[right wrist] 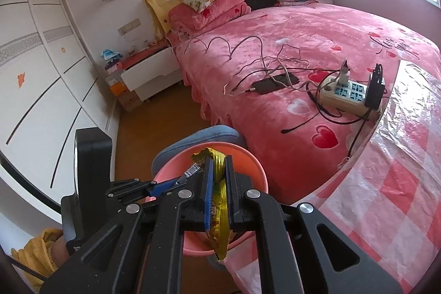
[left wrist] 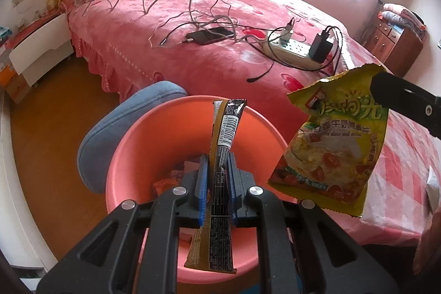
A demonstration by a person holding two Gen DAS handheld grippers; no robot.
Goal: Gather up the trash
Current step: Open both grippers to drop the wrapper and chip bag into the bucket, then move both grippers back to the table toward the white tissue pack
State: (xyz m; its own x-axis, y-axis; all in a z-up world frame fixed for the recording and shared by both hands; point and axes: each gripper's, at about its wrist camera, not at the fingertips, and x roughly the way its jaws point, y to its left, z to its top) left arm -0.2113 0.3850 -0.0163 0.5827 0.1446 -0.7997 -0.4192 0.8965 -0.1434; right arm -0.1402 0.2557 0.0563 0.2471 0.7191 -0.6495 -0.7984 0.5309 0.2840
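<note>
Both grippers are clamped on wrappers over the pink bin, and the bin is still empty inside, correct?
Not quite: the pink bin is not empty. The left wrist view shows scraps already at its bottom. The rest holds: the left gripper clamps the black stick wrapper, the right gripper the yellow snack bag.

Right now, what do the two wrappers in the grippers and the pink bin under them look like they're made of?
Black stick sachet: thin printed plastic film, probably foil-lined; creased flat, barcode printed.
Yellow snack bag: glossy printed plastic film; crinkled, with a torn top edge.
Pink bin: likely moulded plastic; smooth, evenly coloured wall with a soft sheen.
</note>
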